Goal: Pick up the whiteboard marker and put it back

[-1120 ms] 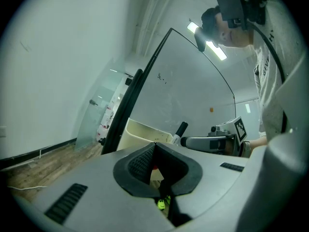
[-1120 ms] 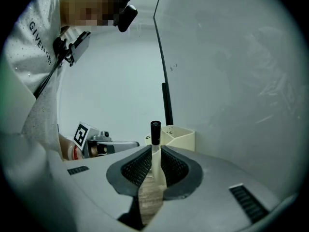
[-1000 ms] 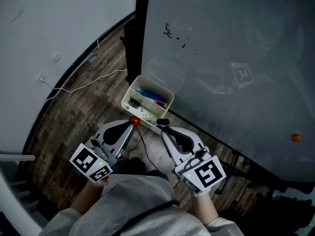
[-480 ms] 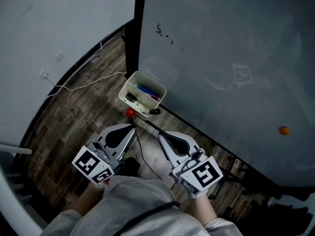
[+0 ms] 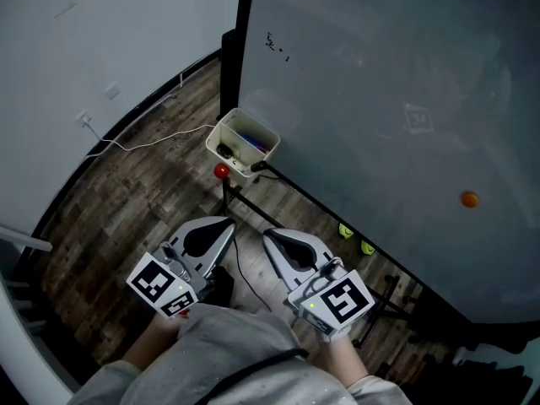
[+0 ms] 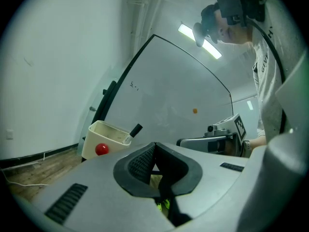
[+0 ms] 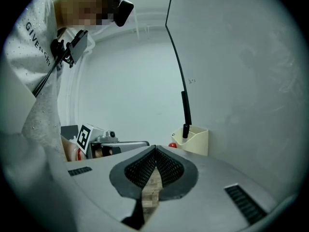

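A cream box (image 5: 226, 132) hangs at the lower left corner of the whiteboard (image 5: 380, 83). Coloured markers lie inside it. A black-capped whiteboard marker (image 5: 258, 167) leans out over its near corner. Both grippers are held low, well short of the box. My left gripper (image 5: 226, 224) is shut and holds nothing; so is my right gripper (image 5: 268, 237). From the left gripper view the box (image 6: 104, 137) and the marker (image 6: 135, 129) stand beyond the closed left gripper (image 6: 154, 146). From the right gripper view the box (image 7: 195, 141) and the marker (image 7: 185, 131) lie past the closed right gripper (image 7: 155, 149).
A red round magnet (image 5: 221, 172) sticks to the box's near side. An orange magnet (image 5: 469, 199) sits on the board. The board's black stand legs (image 5: 236, 194) and two green wheels (image 5: 346, 230) are near my grippers. A white cable (image 5: 152, 144) runs over the wooden floor.
Both grippers have drawn back from the box, which now lies farther away and higher in the head view. Their jaws stay shut and empty. The marker rests in the box as before.
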`<state>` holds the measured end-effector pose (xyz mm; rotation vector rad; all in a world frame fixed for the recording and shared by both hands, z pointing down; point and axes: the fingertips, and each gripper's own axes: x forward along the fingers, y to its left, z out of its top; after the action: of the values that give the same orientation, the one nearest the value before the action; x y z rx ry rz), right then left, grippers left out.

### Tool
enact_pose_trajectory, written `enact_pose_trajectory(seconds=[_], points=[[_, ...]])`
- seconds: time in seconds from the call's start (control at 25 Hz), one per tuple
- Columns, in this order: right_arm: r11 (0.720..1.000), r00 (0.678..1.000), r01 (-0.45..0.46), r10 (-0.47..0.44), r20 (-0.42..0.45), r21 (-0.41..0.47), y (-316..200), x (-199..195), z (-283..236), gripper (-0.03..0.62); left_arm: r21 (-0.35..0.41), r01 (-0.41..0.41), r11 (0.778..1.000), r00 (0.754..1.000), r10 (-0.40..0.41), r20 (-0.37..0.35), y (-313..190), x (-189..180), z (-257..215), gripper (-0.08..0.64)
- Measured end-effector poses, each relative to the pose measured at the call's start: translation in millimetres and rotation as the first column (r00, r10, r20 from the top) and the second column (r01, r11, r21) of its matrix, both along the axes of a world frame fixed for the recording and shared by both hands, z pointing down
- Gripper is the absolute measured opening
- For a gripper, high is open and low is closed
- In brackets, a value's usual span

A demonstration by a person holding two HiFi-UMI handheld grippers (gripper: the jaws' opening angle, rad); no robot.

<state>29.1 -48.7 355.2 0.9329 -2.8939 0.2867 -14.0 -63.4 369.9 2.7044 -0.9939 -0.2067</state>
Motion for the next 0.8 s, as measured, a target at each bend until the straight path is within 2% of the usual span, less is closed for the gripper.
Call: enact_pose_trajectory(seconds=[0.2, 0.44, 0.64, 0.8], points=[[1.0, 0.997, -0.005, 0.004, -0.075, -0.018, 22, 13, 11, 0.019, -0.003, 0.013, 1.0, 1.0, -0.013, 0.003, 28, 8, 1, 0.015], [1.0, 0.997, 0.001, -0.001, -0.075, -0.004, 40, 20, 9, 0.018, 0.009, 0.03, 1.0, 1.0, -0.03, 0.008, 52, 14, -2, 0.015], [0.999, 0.999, 0.033, -0.033, -0.007, 0.033, 58, 17, -6, 0.018, 0.023, 0.046, 0.999, 0.999, -0.046, 0.016, 71, 13, -8, 0.015], [0.999, 0.999, 0.026, -0.025, -0.045, 0.036, 68, 20, -6, 0.018, 0.034, 0.055, 0.998, 0.998, -0.055, 0.015, 84, 15, -14, 0.015]])
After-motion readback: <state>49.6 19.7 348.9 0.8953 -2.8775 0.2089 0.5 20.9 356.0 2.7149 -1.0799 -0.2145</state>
